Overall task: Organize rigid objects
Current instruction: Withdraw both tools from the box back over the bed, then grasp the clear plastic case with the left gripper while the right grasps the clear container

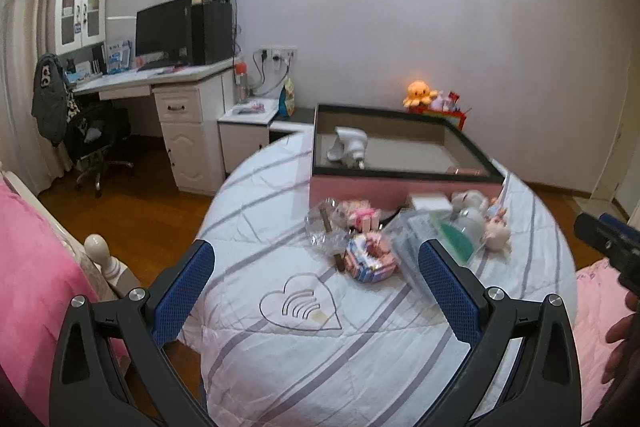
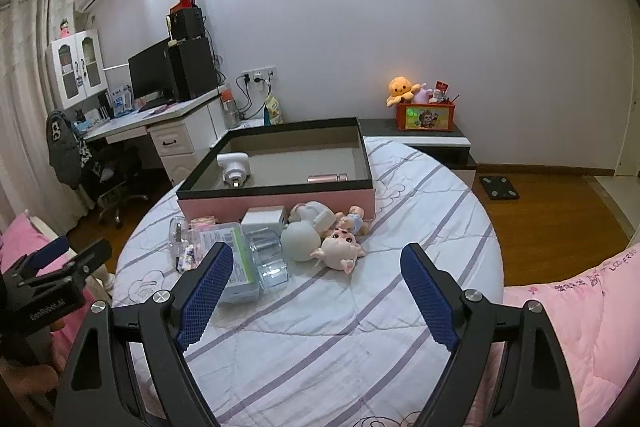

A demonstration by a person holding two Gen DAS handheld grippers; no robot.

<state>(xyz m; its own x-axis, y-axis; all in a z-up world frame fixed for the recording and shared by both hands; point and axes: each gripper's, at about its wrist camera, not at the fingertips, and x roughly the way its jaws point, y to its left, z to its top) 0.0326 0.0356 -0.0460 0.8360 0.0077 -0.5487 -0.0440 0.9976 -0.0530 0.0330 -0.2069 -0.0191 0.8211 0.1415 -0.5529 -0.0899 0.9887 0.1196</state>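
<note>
A pink box with a black rim point(image 1: 400, 187) point(image 2: 276, 201) lies open on the striped bedspread. Inside it are a white device point(image 1: 348, 145) point(image 2: 234, 167) and a small pink tube point(image 2: 326, 178). In front of the box lies a pile: a clear plastic case point(image 2: 268, 253), a green-labelled packet point(image 2: 228, 247) point(image 1: 444, 235), a white cube point(image 2: 264, 219), pink-and-white toy blocks point(image 1: 370, 257), a white ball point(image 2: 300, 241) and small plush dolls point(image 2: 340, 251) point(image 1: 496, 227). My left gripper point(image 1: 316, 267) is open and empty, short of the pile. My right gripper point(image 2: 316, 267) is open and empty, near the pile.
A white desk with monitor and speakers point(image 1: 176, 39) point(image 2: 160, 75) stands at the back left, with an office chair point(image 1: 96, 143). A low cabinet holds a red toy box and orange plush point(image 2: 424, 115). Pink bedding point(image 2: 568, 315) lies to the right, wooden floor point(image 2: 552, 211) around the bed.
</note>
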